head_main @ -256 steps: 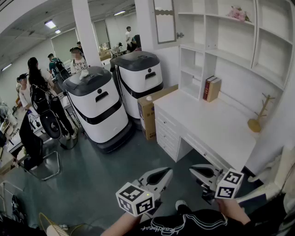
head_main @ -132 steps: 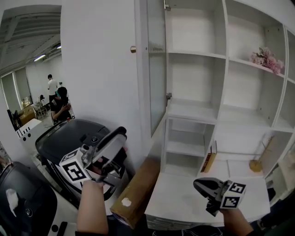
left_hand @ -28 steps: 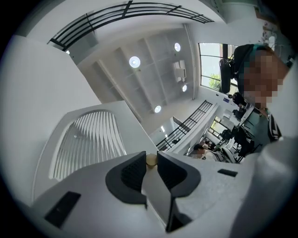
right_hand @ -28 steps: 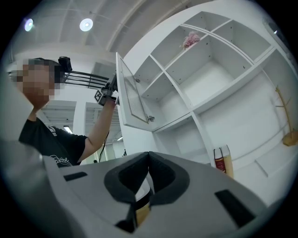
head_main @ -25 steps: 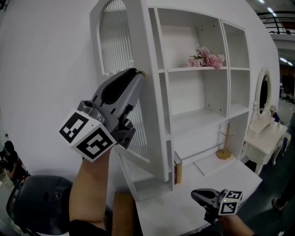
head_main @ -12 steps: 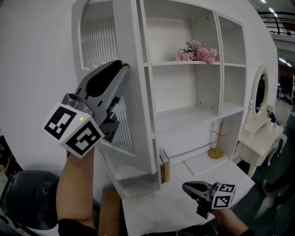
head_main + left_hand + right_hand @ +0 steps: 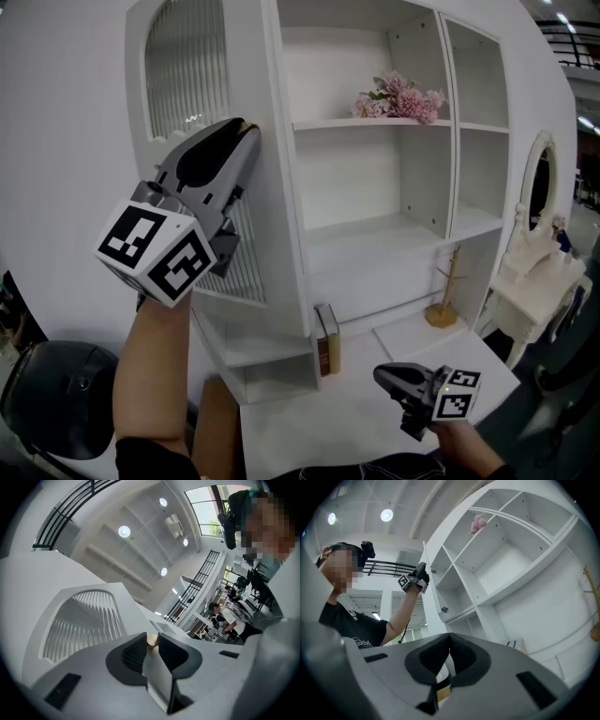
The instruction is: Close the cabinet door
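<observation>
The white cabinet door (image 7: 202,75), with an arched ribbed-glass panel, stands open in front of the leftmost shelf column. My left gripper (image 7: 247,126) is raised to the door's free edge and is shut on its small brass knob (image 7: 151,641), which sits between the two dark pads. From the right gripper view the door (image 7: 427,573) shows edge-on, with the left gripper (image 7: 415,580) against it. My right gripper (image 7: 382,377) hangs low over the white desktop (image 7: 309,412), shut, with nothing between its jaws.
The open shelves hold pink flowers (image 7: 398,94) on top and books (image 7: 325,342) at desk level. A wooden stand (image 7: 441,309) is on the desk. A white vanity (image 7: 539,281) stands at the right. A cardboard box (image 7: 216,431) and a dark round machine top (image 7: 52,398) sit below left.
The left gripper has kept its hold on the knob and moved sideways with the door's free edge. The right gripper has drifted a little to the left, still low.
</observation>
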Demonstrator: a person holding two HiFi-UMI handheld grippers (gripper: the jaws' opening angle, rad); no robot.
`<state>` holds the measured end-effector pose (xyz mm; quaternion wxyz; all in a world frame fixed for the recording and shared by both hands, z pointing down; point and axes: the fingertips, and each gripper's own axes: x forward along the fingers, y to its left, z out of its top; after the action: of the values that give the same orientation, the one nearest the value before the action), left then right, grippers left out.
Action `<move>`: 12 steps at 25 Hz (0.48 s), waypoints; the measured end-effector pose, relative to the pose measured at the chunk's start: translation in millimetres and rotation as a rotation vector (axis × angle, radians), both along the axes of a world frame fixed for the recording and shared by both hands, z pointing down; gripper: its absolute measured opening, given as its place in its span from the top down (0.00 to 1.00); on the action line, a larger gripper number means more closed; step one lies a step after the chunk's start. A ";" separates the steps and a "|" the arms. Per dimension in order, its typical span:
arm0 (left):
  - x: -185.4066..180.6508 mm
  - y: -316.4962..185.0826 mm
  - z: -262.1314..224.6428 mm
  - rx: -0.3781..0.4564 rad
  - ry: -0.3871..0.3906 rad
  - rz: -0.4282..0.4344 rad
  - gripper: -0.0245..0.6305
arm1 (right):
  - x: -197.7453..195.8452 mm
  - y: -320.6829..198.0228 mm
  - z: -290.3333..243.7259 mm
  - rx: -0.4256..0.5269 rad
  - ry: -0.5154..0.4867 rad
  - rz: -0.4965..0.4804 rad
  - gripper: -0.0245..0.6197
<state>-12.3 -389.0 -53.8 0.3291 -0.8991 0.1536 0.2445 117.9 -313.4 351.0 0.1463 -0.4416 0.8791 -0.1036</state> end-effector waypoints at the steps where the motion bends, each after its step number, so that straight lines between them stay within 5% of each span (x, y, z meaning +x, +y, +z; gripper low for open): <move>1: 2.4 -2.1 -0.2 0.000 0.003 -0.008 0.84 | 4.1 -0.6 -0.5 0.001 0.000 0.001 0.95; 12: 26.3 -22.8 -0.2 -0.003 0.002 -0.053 0.84 | 29.4 -7.8 -4.5 0.012 0.018 -0.013 0.95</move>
<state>14.0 -411.8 -54.0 0.3340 -0.8949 0.1780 0.2365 147.3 -321.2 346.6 0.1401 -0.4359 0.8839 -0.0954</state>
